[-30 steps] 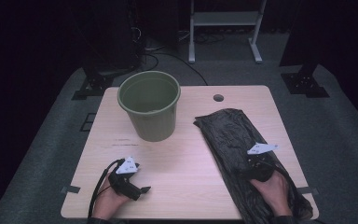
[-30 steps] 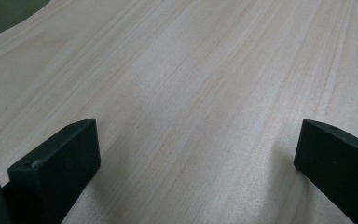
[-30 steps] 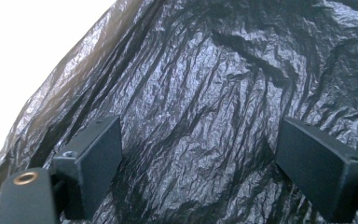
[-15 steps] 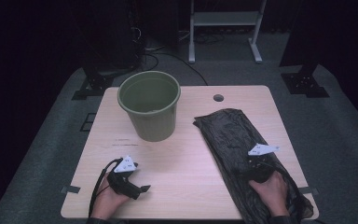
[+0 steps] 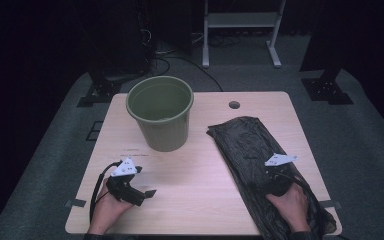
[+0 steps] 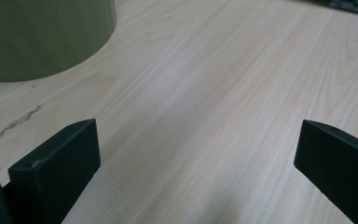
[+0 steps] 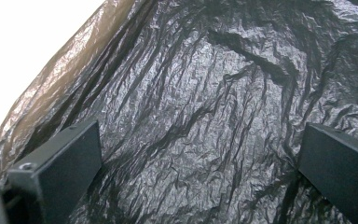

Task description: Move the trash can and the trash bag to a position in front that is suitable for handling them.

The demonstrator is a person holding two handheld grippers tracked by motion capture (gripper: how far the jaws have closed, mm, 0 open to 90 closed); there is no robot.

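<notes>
A green bucket [image 5: 160, 111] stands upright at the back left of the wooden table [image 5: 200, 170]; its lower wall [image 6: 37, 37] shows in the left gripper view. A crumpled black plastic bag [image 5: 260, 160] lies flat along the table's right side. My left gripper [image 5: 139, 192] rests near the front left edge, open, its jaws wide apart over bare wood [image 6: 200, 116]. My right gripper [image 5: 275, 175] sits on top of the bag near its front end, open, with the wrinkled black film [image 7: 200, 116] spread between its jaws.
A round cable hole [image 5: 234, 105] marks the table's back edge. Beyond the table stand a white metal frame [image 5: 240, 22] and dark stand bases [image 5: 325, 90] on grey carpet. Cables [image 5: 170, 55] trail on the floor behind the bucket.
Both grippers have drifted slightly toward the front edge of the table. The bucket and bag have not moved.
</notes>
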